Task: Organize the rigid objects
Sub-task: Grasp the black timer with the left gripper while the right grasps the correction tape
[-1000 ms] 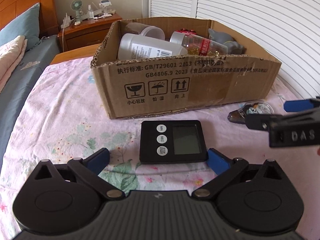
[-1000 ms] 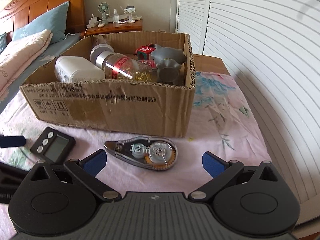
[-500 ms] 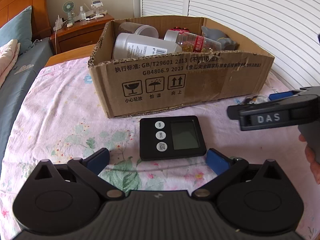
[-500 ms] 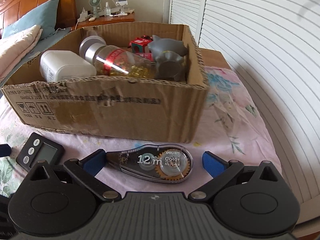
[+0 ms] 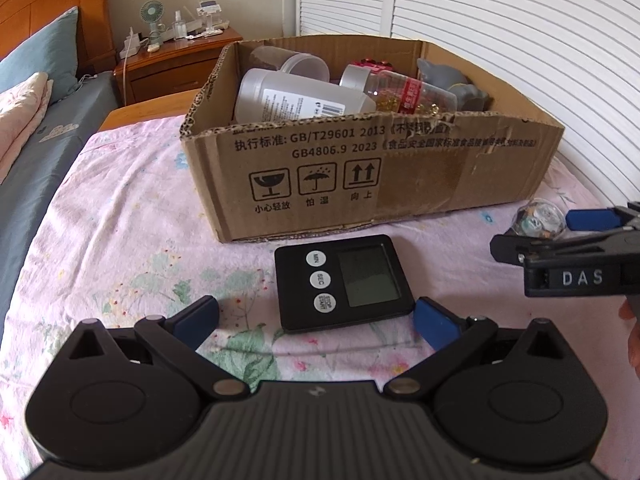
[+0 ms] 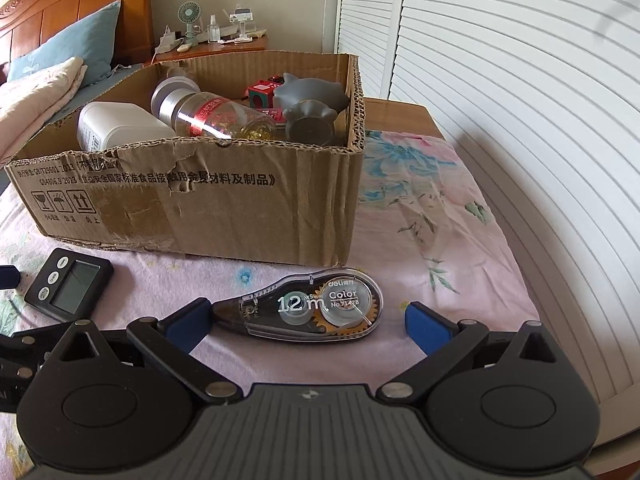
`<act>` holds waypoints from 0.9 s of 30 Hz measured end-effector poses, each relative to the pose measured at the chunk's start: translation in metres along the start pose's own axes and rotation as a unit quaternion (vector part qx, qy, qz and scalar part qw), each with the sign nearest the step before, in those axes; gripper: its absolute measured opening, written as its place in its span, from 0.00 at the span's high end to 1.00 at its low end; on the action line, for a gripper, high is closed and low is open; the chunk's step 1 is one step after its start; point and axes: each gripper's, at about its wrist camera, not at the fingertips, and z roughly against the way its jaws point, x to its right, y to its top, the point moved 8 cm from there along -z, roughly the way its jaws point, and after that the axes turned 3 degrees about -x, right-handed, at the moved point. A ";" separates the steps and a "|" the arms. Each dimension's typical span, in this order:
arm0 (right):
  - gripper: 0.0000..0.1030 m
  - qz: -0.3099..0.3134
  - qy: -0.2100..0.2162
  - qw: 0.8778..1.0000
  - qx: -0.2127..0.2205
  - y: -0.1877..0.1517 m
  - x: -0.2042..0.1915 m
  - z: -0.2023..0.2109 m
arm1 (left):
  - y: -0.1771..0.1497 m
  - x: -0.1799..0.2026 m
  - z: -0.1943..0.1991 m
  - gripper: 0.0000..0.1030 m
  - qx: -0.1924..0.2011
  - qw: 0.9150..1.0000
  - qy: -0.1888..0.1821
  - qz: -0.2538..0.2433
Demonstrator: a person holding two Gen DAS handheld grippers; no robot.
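Left gripper (image 5: pixel 316 320) brackets timer (image 5: pixel 343 282); right gripper (image 6: pixel 306 322) brackets correction tape (image 6: pixel 304 308).

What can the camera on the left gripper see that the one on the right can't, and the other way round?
Only the left wrist view shows the right gripper's side marked DAS and a frosted cup at the back of the box. Only the right wrist view shows the correction tape whole, labelled 12 m, and a red cube in the box. Both show the cardboard box, the black timer, the white bottle, the grey figure and the flowered sheet.
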 end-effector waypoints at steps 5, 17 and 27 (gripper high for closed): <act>0.00 0.003 0.002 1.000 0.010 -0.001 0.000 0.000 | 0.004 0.001 -0.003 0.01 -0.005 1.000 0.012 0.021; 0.00 0.015 0.012 1.000 0.010 -0.001 0.000 0.001 | 0.004 -0.012 -0.004 0.01 0.006 1.000 0.014 0.018; 0.00 0.030 0.026 0.999 0.013 0.002 0.001 -0.002 | 0.010 -0.011 -0.008 0.05 0.023 1.000 0.004 0.012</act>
